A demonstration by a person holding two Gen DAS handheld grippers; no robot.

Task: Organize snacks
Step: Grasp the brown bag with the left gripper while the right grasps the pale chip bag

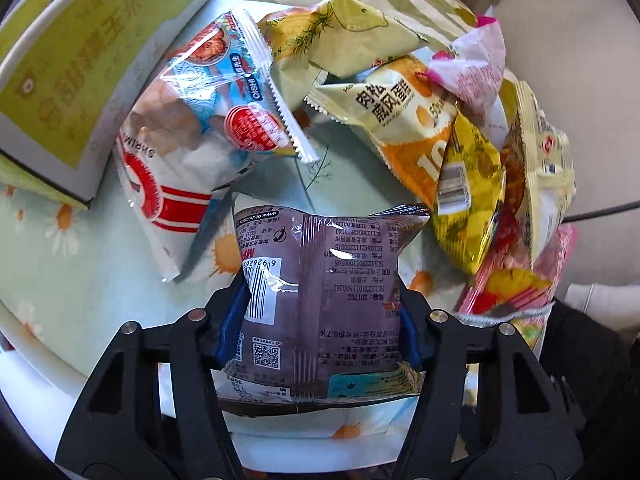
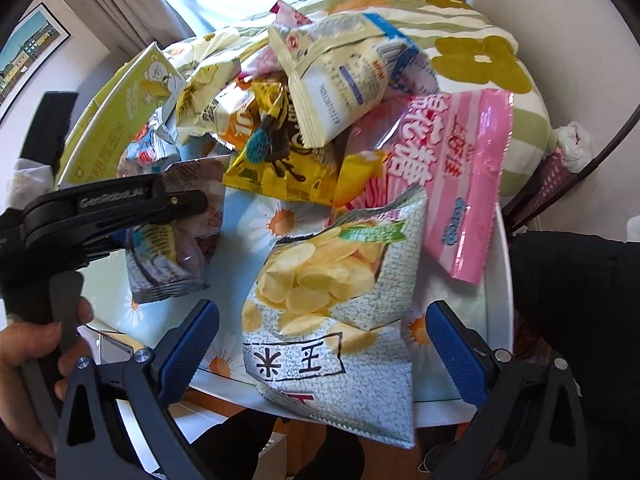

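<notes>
Purple packet (image 1: 320,300) lengthwise along left claw (image 1: 324,320), barcode side up

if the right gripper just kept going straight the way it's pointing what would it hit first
Most likely the corn chip bag, which lies between the open fingers of the right gripper. Depth is unclear, so it may pass just above it.

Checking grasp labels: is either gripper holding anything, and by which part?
Left gripper holds the purple snack packet, jaws shut on its two side edges at mid-height, back face toward the camera. Right gripper holds nothing: jaws open either side of the chips bag.
</notes>
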